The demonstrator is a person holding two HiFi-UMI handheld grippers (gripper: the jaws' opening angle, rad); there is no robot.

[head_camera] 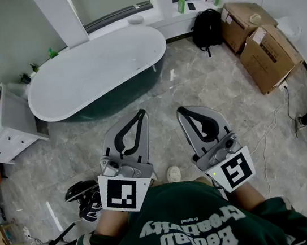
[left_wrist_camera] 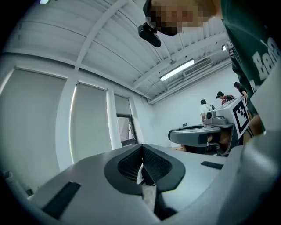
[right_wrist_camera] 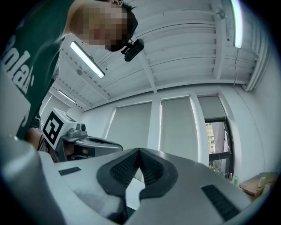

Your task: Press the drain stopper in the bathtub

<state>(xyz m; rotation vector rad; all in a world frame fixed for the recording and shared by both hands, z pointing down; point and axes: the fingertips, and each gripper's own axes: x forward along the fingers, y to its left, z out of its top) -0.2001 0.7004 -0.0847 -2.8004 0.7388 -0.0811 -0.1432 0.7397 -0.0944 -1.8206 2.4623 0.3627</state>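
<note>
The white oval bathtub (head_camera: 97,70) stands on the marble floor at the upper left of the head view, well ahead of both grippers. No drain stopper shows in it from here. My left gripper (head_camera: 142,112) and right gripper (head_camera: 179,110) are held side by side close to my chest, far from the tub. Both point upward: the left gripper view shows its shut jaws (left_wrist_camera: 141,147) against wall and ceiling, and the right gripper view shows its shut jaws (right_wrist_camera: 139,151) against blinds and ceiling. Nothing is held in either.
A black backpack (head_camera: 207,28) and cardboard boxes (head_camera: 269,53) sit at the right wall. A white cabinet (head_camera: 3,133) stands left of the tub. A green bottle (head_camera: 181,3) is on the sill. A cable (head_camera: 269,130) trails on the floor. People (left_wrist_camera: 206,107) stand far off.
</note>
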